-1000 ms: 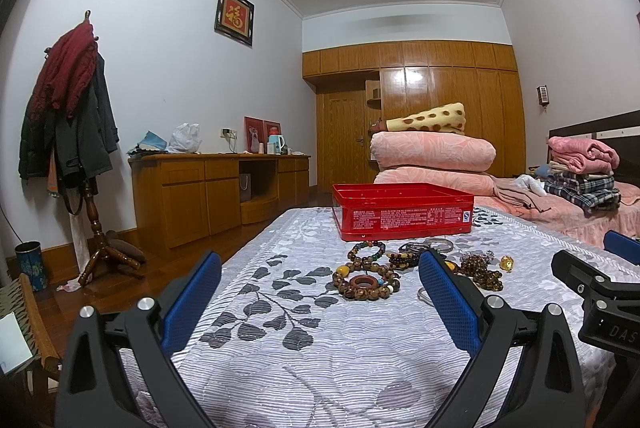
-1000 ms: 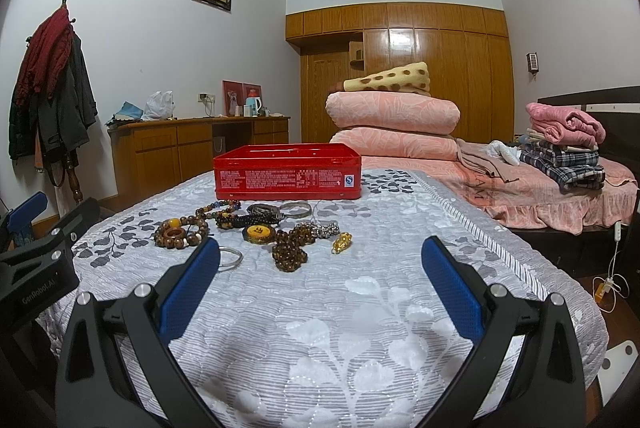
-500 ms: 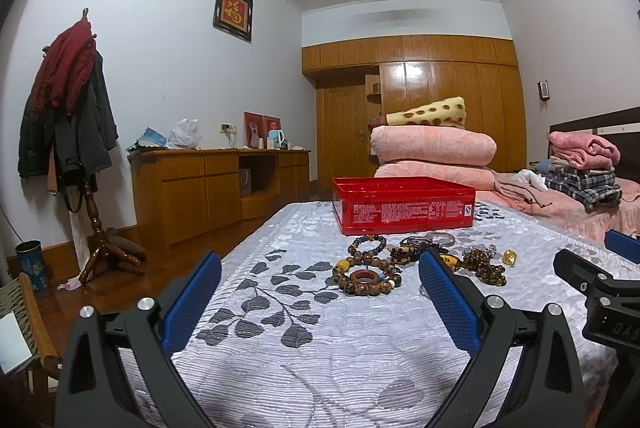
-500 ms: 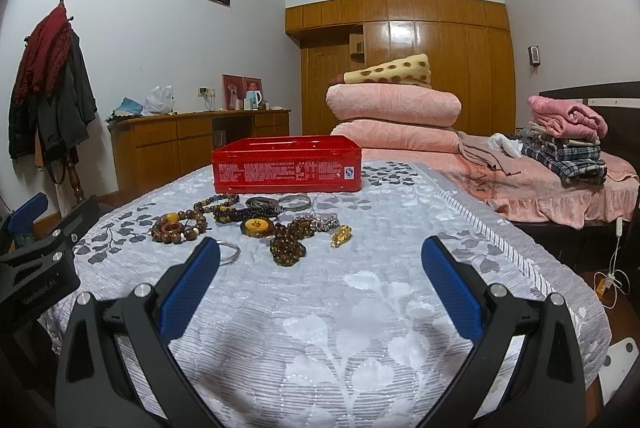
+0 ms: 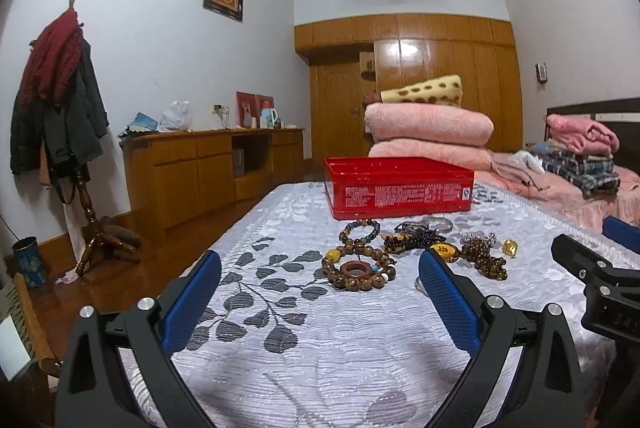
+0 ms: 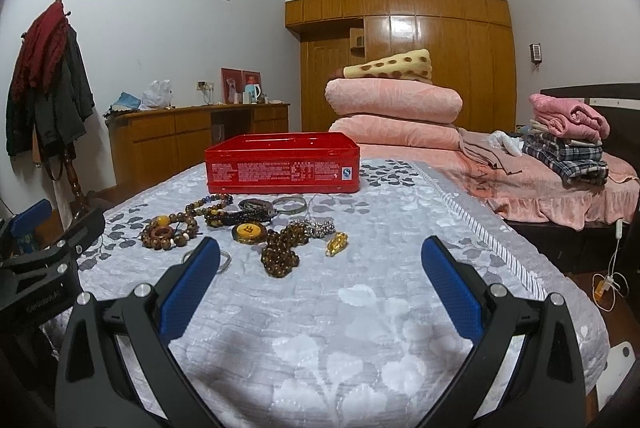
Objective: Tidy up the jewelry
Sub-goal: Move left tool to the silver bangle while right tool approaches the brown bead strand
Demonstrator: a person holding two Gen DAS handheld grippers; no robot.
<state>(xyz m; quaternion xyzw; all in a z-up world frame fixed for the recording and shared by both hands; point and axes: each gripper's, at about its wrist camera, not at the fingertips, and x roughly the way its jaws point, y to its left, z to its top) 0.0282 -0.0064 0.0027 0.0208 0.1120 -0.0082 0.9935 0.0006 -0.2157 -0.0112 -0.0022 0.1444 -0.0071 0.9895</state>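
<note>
On the grey leaf-print bedspread (image 6: 360,308), your jewelry pile sits just in front of the red tin (image 6: 282,164). From your right gripper (image 6: 320,276), jaws spread wide and empty, the dark bead bracelet (image 6: 280,254) is at 11 o'clock, gold charm (image 6: 337,243) at 12, yellow pendant (image 6: 249,230) farther left. Your left gripper (image 5: 320,288) is also wide open, holding nothing; the wooden bead bracelet (image 5: 358,270) lies at its 12 o'clock, tin beyond it.

Bare quilt (image 6: 360,308) ahead; red tin (image 6: 282,164) behind beads (image 6: 280,248).
</note>
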